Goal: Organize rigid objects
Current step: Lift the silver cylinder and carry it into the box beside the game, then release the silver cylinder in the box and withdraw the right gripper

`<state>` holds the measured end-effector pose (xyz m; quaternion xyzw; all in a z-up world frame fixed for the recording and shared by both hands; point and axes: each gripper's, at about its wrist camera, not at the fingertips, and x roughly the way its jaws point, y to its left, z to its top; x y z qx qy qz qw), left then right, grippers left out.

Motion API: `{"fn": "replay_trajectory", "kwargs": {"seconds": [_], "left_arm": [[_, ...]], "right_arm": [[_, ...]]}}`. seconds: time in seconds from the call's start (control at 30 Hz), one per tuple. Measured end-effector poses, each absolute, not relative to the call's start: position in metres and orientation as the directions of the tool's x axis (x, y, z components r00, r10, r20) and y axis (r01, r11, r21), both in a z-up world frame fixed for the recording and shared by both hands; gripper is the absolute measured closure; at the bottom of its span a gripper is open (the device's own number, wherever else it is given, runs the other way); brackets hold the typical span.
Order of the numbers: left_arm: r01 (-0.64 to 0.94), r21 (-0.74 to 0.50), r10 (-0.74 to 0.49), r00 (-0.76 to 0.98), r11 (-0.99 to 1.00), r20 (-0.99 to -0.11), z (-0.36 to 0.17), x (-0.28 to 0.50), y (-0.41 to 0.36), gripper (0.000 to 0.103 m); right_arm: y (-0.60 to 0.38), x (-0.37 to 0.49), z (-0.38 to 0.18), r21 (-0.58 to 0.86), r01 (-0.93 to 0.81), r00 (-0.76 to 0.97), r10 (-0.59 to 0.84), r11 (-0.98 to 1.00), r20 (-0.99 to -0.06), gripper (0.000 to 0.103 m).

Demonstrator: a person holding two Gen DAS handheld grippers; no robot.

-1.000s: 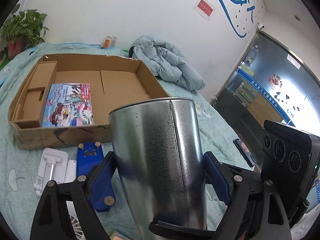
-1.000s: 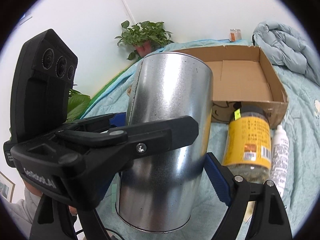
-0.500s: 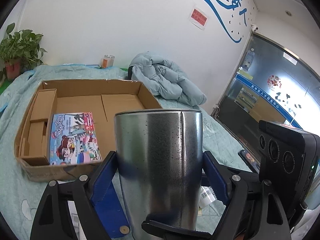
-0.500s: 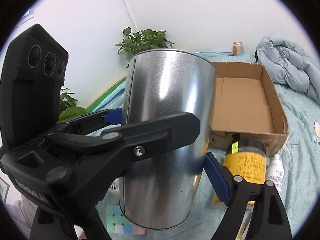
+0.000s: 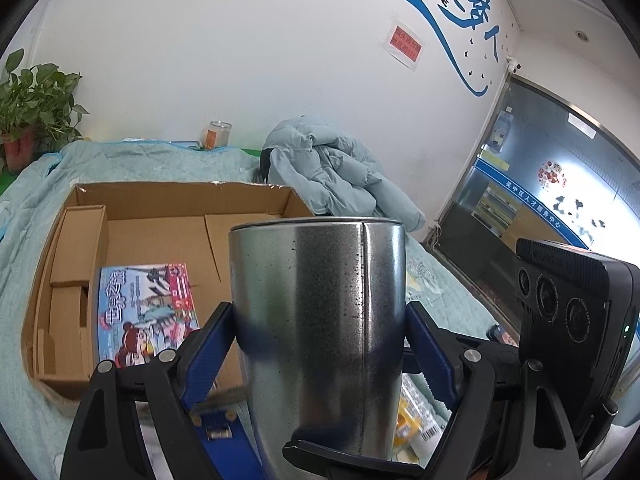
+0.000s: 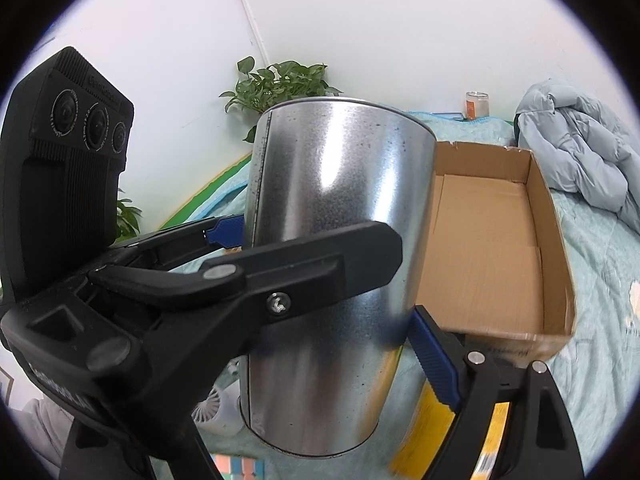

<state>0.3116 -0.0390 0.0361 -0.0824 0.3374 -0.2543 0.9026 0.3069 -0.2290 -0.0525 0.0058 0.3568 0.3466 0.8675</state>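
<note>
One metal can (image 5: 320, 320) clamped by both tongs, left (image 5: 320, 344) and right (image 6: 320, 344); one cardboard box (image 5: 160, 204); one picture book (image 5: 144, 312) inside.

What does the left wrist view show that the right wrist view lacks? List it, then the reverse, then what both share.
Left wrist only: a picture book lying inside the cardboard box, the red wall notice and the glass door.
Right wrist only: a small white fan and coloured squares below the can.
Both: the metal can clamped by the left claw and right claw, the box, the jacket, the jar and the plant.
</note>
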Motion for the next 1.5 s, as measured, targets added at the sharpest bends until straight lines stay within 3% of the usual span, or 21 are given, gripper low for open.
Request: {"fn": "replay_trajectory", "kwargs": {"seconds": [0.33, 0.7, 0.97, 1.3, 1.5], "left_arm": [[0.363, -0.352, -0.505, 0.625, 0.863, -0.595, 0.018, 0.375, -0.039, 0.021], [0.235, -0.499, -0.54, 0.529, 0.834, -0.654, -0.025, 0.444, -0.019, 0.02], [0.16, -0.557, -0.562, 0.457, 0.815, -0.689, -0.038, 0.486, -0.014, 0.02], [0.101, -0.502, -0.504, 0.342, 0.859, -0.793, -0.103, 0.501, -0.028, 0.02], [0.099, -0.501, -0.504, 0.327, 0.86, -0.799, -0.116, 0.504, -0.029, 0.02]], "right_arm": [[-0.225, 0.351, -0.058, 0.28, -0.589, 0.467, 0.602, 0.758, -0.648, 0.018], [-0.224, 0.396, -0.075, 0.424, -0.531, 0.35, 0.646, 0.733, -0.678, 0.017], [-0.219, 0.425, -0.078, 0.444, -0.48, 0.308, 0.62, 0.756, -0.721, 0.017], [-0.218, 0.438, -0.134, 0.49, -0.351, 0.203, 0.575, 0.798, -0.792, 0.017], [-0.215, 0.441, -0.141, 0.46, -0.328, 0.208, 0.538, 0.825, -0.817, 0.017]]}}
